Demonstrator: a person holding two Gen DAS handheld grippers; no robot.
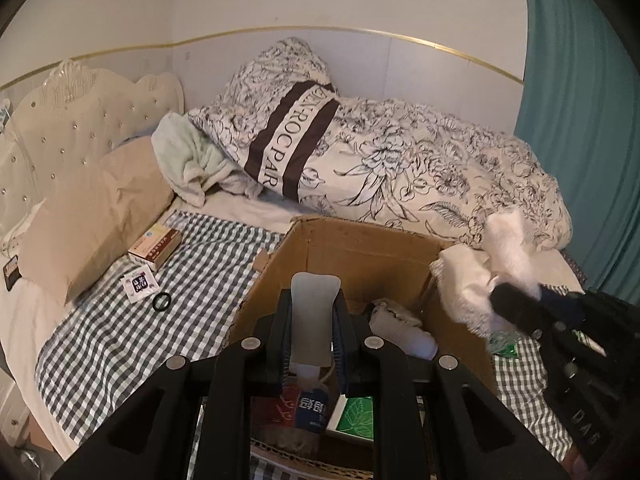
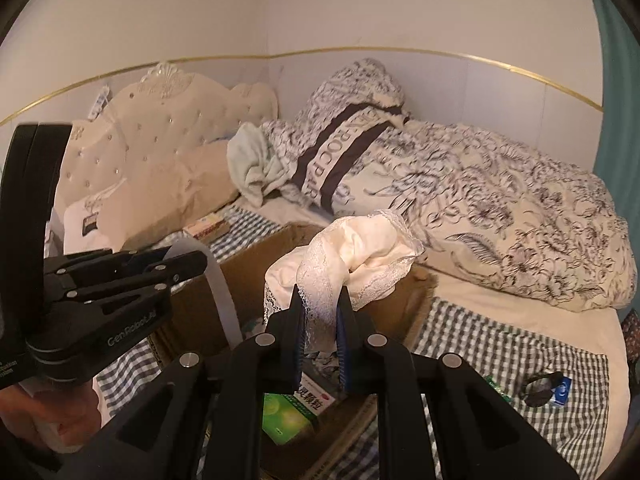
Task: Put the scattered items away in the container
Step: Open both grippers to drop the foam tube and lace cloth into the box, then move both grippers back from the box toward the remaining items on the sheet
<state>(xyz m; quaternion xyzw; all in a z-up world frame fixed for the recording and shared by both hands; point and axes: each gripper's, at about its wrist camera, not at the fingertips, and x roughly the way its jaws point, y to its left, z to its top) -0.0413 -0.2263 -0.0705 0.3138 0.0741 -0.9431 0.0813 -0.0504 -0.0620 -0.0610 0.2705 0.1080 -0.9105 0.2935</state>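
Observation:
An open cardboard box (image 1: 360,252) stands on the checked bedspread. My left gripper (image 1: 314,300) is shut on a translucent white headband (image 1: 314,320) and hangs over the box's near side. From the right wrist view the headband (image 2: 220,292) curves down out of the left gripper (image 2: 196,260). My right gripper (image 2: 320,296) is shut on a cream lace-trimmed cloth (image 2: 352,256), held above the box (image 2: 256,256). In the left wrist view the cloth (image 1: 488,264) and right gripper (image 1: 500,296) sit over the box's right wall. Inside lie a green carton (image 2: 286,420) and a medicine box (image 2: 316,396).
Left of the box lie a flat medicine box (image 1: 156,246), a small sachet (image 1: 138,282) and a black ring (image 1: 162,302). Right of it lie sunglasses (image 2: 542,388) and a green packet (image 2: 496,388). A floral duvet (image 1: 420,160), pillows and the headboard (image 1: 80,120) fill the far side.

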